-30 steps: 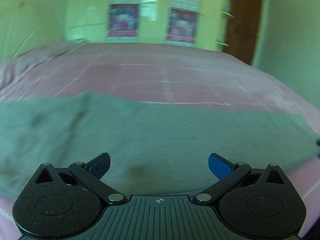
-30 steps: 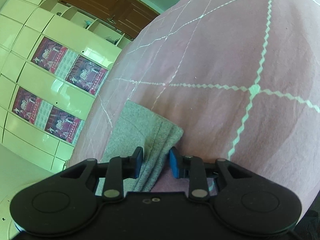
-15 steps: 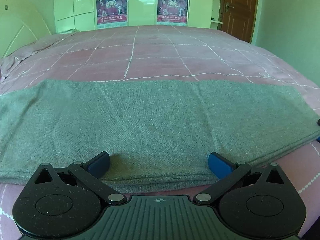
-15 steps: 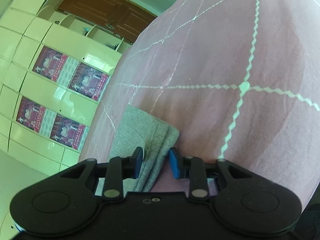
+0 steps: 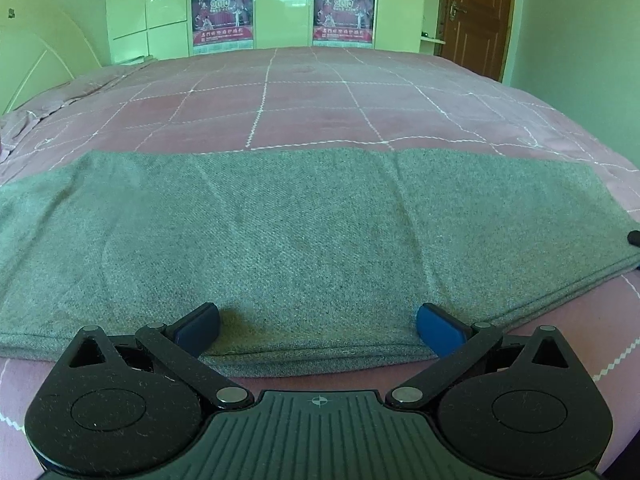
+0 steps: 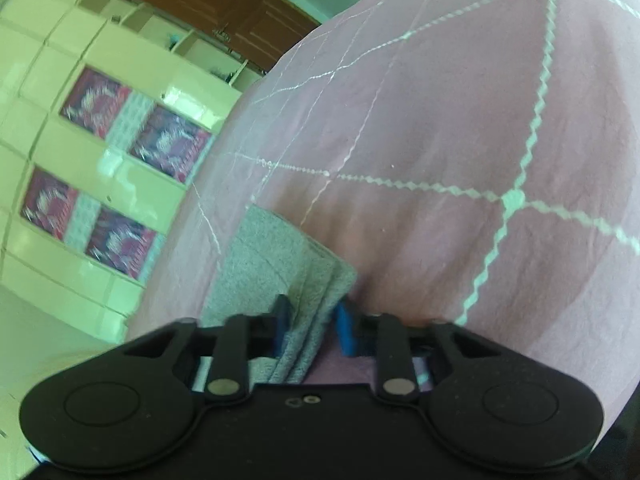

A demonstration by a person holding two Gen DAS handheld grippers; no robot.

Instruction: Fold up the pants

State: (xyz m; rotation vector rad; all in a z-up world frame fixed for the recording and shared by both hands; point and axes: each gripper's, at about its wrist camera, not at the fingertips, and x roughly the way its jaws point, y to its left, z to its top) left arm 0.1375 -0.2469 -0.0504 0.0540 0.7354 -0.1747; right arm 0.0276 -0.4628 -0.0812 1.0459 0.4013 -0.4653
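The right gripper (image 6: 311, 330) fingers have just been closing on the pants (image 6: 280, 256) end — grip nearly set; left gripper (image 5: 318, 326) waits wide open, empty.

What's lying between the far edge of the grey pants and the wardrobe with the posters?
Only bare pink bedspread between the pants and wardrobe, in the left wrist view.

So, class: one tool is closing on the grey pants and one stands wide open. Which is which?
The right tool has just been closing on the stacked end of the grey pants. The left tool stands wide open over their long edge.
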